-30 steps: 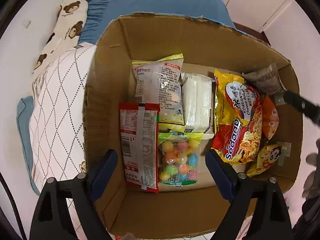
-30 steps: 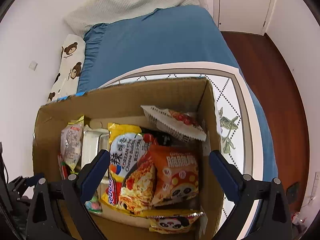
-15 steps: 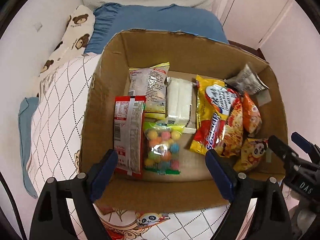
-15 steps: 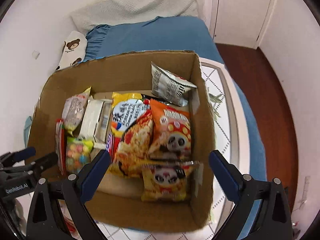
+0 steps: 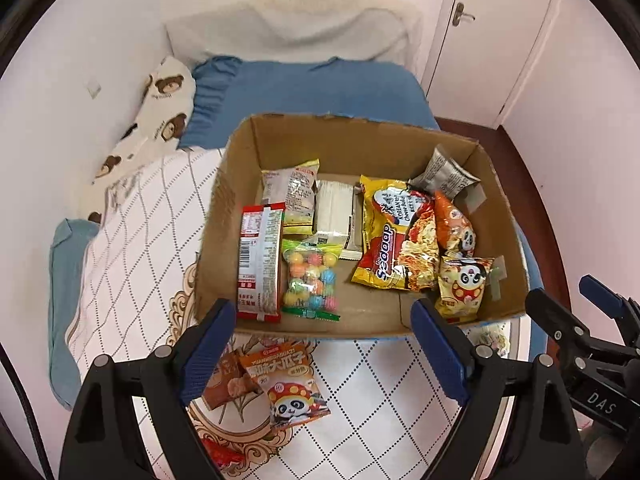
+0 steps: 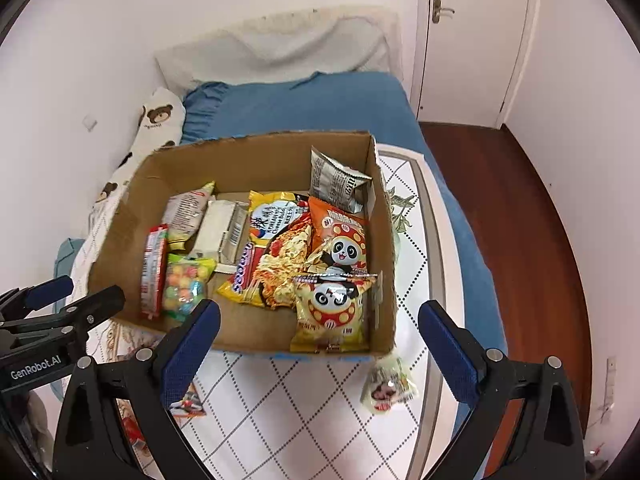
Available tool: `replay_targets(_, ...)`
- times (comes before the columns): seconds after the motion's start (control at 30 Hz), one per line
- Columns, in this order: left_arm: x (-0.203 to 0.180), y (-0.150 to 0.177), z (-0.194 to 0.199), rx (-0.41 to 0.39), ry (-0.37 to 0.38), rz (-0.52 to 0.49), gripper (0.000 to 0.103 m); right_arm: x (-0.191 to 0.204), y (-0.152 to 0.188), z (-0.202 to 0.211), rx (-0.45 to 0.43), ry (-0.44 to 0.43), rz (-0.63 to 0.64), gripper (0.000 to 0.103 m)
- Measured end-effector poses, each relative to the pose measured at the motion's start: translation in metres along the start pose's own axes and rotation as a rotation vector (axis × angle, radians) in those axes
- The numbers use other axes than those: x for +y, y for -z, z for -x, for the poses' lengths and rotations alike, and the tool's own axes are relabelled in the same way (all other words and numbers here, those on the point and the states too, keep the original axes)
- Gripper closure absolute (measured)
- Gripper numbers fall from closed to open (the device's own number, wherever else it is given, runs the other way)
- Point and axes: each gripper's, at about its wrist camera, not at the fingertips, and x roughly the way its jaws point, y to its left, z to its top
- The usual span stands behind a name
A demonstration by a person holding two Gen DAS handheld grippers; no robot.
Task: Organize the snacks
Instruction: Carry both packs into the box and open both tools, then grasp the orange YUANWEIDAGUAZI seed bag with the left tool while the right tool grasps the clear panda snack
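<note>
An open cardboard box [image 5: 304, 140] [image 6: 256, 152] sits on a patterned mat on the bed. Inside lie a red packet [image 5: 258, 264], a candy bag [image 5: 310, 276], a noodle pack [image 5: 390, 236] [image 6: 276, 248], panda snack bags [image 5: 464, 284] [image 6: 332, 312] and several others. Outside, in front of the box, lie an orange panda snack [image 5: 288, 384], a brown packet [image 5: 228, 384] and a small pale packet [image 6: 386, 386]. My left gripper [image 5: 322, 356] is open and empty above the mat. My right gripper [image 6: 318, 354] is open and empty at the box's near wall.
The blue bedsheet [image 6: 304, 104] and a bear-print pillow [image 5: 156, 120] lie behind the box. A white wall is to the left, a door [image 6: 472, 40] at the back right, and wooden floor [image 6: 520, 240] to the right of the bed.
Both grippers have pulled back and up from the box. The whole box and the loose snacks on the mat in front of it have come into view.
</note>
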Motion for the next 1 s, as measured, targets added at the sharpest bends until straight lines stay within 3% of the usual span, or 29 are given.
replay_targets(0.33,-0.004,0.031,0.050,-0.090,0.000,-0.009,0.013,-0.003,0.025,0.063,-0.092,-0.021,-0.019,0.002)
replay_targets(0.53,-0.005,0.053,0.059,-0.104,-0.011,0.003,0.013,-0.016,0.040,0.071,-0.080,-0.072,-0.053,0.002)
replay_targets(0.73,0.003,0.079,0.021,-0.024,-0.057,0.052,0.013,-0.065,0.063,0.018,0.026,-0.148,-0.163,0.004)
replay_targets(0.8,0.005,0.089,0.002,0.022,-0.073,0.070,0.013,-0.081,0.070,-0.009,0.080,-0.151,-0.195,0.029)
replay_targets(0.9,0.010,0.102,-0.023,0.079,-0.094,0.099,0.013,-0.103,0.078,-0.052,0.149,-0.181,-0.262,0.032)
replay_targets(1.0,0.017,0.115,-0.041,0.125,-0.124,0.123,0.013,-0.112,0.080,-0.092,0.201,-0.157,-0.259,0.032)
